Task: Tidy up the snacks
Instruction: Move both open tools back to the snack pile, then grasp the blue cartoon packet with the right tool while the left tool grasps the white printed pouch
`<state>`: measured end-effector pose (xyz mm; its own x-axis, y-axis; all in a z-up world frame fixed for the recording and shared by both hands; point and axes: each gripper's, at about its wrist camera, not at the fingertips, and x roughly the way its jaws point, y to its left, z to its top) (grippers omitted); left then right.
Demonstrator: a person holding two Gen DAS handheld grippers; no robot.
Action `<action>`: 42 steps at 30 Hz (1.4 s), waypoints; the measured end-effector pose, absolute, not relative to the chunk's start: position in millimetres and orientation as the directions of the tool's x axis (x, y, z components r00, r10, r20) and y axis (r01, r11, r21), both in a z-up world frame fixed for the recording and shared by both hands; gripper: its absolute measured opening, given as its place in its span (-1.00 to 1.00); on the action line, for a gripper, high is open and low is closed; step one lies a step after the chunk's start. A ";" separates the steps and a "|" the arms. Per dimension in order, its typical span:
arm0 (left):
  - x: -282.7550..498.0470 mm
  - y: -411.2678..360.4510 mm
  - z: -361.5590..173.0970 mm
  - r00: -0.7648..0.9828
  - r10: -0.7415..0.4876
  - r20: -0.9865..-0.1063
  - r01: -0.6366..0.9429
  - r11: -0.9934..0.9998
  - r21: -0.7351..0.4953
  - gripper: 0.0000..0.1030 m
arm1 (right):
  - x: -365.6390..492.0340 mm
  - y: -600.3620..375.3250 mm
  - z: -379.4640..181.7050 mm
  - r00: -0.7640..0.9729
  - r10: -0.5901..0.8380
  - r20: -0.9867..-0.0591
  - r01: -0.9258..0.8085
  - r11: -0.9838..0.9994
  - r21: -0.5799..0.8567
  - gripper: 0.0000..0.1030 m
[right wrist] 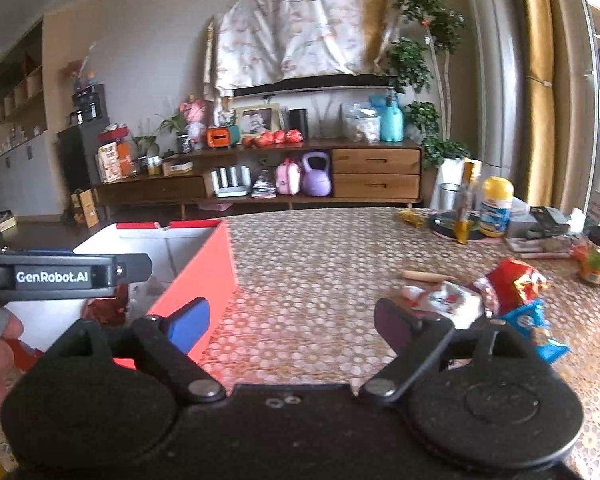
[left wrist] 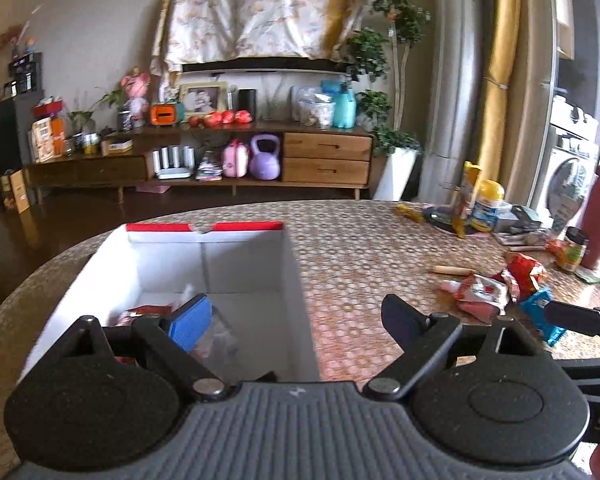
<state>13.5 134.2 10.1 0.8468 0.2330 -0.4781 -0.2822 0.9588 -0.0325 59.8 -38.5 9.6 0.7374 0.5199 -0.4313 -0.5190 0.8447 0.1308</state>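
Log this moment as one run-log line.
left tongs: open, empty, over red box | right tongs: open, empty | box: some snacks inside | snack packets: loose on table | next: probably fetch packet

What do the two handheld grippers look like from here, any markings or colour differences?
Both are matte black with round pivot housings and bright steel pins. Each left finger carries a blue pad. The left gripper has a ribbed grey body; its side, seen from the right wrist view, reads GenRobot.AI. The right gripper is all black.

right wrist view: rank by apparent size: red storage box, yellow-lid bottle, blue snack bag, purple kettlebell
1. red storage box
2. blue snack bag, though it sits nearest the camera and is partly hidden
3. yellow-lid bottle
4. purple kettlebell, far off, so the ranking is unsure
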 end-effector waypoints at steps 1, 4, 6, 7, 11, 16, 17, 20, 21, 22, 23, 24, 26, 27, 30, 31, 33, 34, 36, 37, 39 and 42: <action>15.6 129.7 9.9 0.850 0.225 -0.477 -0.272 0.962 -0.032 0.80 | 60.3 -43.4 8.6 0.743 0.511 -0.431 -0.508 0.851 0.132 0.74; 20.7 115.9 8.4 0.859 0.196 -0.472 -0.238 0.971 -0.031 0.80 | 63.2 -59.2 4.6 0.759 0.486 -0.433 -0.478 0.868 0.137 0.75; 25.7 106.3 7.1 0.863 0.178 -0.473 -0.217 0.976 -0.029 0.80 | 66.1 -70.3 2.6 0.769 0.469 -0.435 -0.456 0.878 0.142 0.76; 28.2 101.6 6.3 0.864 0.168 -0.474 -0.206 0.978 -0.028 0.80 | 67.7 -75.9 1.5 0.775 0.458 -0.436 -0.443 0.885 0.142 0.76; 38.2 84.9 2.2 0.866 0.134 -0.481 -0.169 0.985 -0.029 0.80 | 73.8 -98.1 -3.8 0.793 0.415 -0.446 -0.393 0.908 0.145 0.79; 51.9 65.2 -3.5 0.867 0.094 -0.489 -0.120 0.993 -0.022 0.80 | 83.3 -123.0 -12.2 0.813 0.361 -0.457 -0.334 0.932 0.142 0.87; 55.3 61.7 -4.5 0.867 0.088 -0.491 -0.112 0.994 -0.019 0.80 | 85.2 -127.0 -14.5 0.815 0.352 -0.460 -0.325 0.935 0.140 0.88; 64.1 52.6 -8.6 0.867 0.063 -0.495 -0.084 0.996 -0.019 0.80 | 94.2 -139.1 -22.1 0.818 0.323 -0.475 -0.292 0.946 0.140 0.88; 67.1 49.4 -10.2 0.866 0.057 -0.497 -0.075 0.997 -0.017 0.80 | 97.1 -142.7 -24.6 0.819 0.313 -0.480 -0.283 0.949 0.137 0.88; 70.0 46.4 -12.5 0.865 0.050 -0.499 -0.067 0.998 -0.016 0.80 | 99.9 -146.2 -27.6 0.821 0.302 -0.485 -0.274 0.953 0.130 0.88; 72.5 44.2 -14.4 0.864 0.044 -0.501 -0.060 0.998 -0.016 0.80 | 102.7 -149.3 -29.9 0.821 0.292 -0.490 -0.266 0.956 0.124 0.88; 75.4 41.8 -16.4 0.863 0.037 -0.503 -0.054 0.998 -0.019 0.80 | 106.0 -152.2 -33.1 0.822 0.282 -0.495 -0.258 0.959 0.120 0.89; 81.7 37.7 -20.9 0.860 0.019 -0.511 -0.034 0.999 -0.022 0.80 | 112.8 -158.3 -39.7 0.822 0.262 -0.507 -0.239 0.965 0.110 0.92; 85.3 35.6 -23.5 0.856 0.013 -0.516 -0.027 0.999 -0.020 0.80 | 117.7 -161.2 -44.0 0.820 0.251 -0.514 -0.231 0.967 0.104 0.92; 93.8 31.0 -31.0 0.848 0.000 -0.530 -0.011 1.000 -0.016 0.80 | 134.3 -167.5 -55.9 0.810 0.224 -0.543 -0.208 0.974 0.091 0.92; 96.4 29.8 -33.2 0.845 -0.004 -0.534 -0.006 1.000 -0.017 0.80 | 139.1 -169.0 -59.6 0.807 0.216 -0.549 -0.201 0.976 0.087 0.92; 102.5 27.9 -37.6 0.840 -0.012 -0.543 0.003 1.000 -0.017 0.80 | 148.1 -171.4 -66.7 0.803 0.204 -0.560 -0.192 0.978 0.081 0.92; 106.0 27.1 -40.2 0.836 -0.014 -0.548 0.006 1.000 -0.016 0.80 | 152.0 -171.7 -68.9 0.801 0.201 -0.564 -0.190 0.979 0.079 0.92; 112.7 25.3 -44.4 0.831 -0.017 -0.556 0.011 1.000 -0.015 0.80 | 159.6 -171.9 -72.0 0.799 0.196 -0.569 -0.186 0.980 0.075 0.92; 115.6 25.0 -46.7 0.828 -0.018 -0.560 0.011 1.000 -0.015 0.80 | 164.0 -172.2 -73.7 0.796 0.195 -0.573 -0.185 0.980 0.075 0.92; 122.6 24.0 -50.0 0.824 -0.022 -0.567 0.014 1.000 -0.018 0.80 | 170.5 -171.9 -76.6 0.794 0.194 -0.577 -0.186 0.980 0.074 0.92; 130.2 22.0 -53.4 0.820 -0.028 -0.571 0.021 1.000 -0.019 0.80 | 179.6 -171.1 -80.7 0.789 0.193 -0.583 -0.191 0.979 0.065 0.92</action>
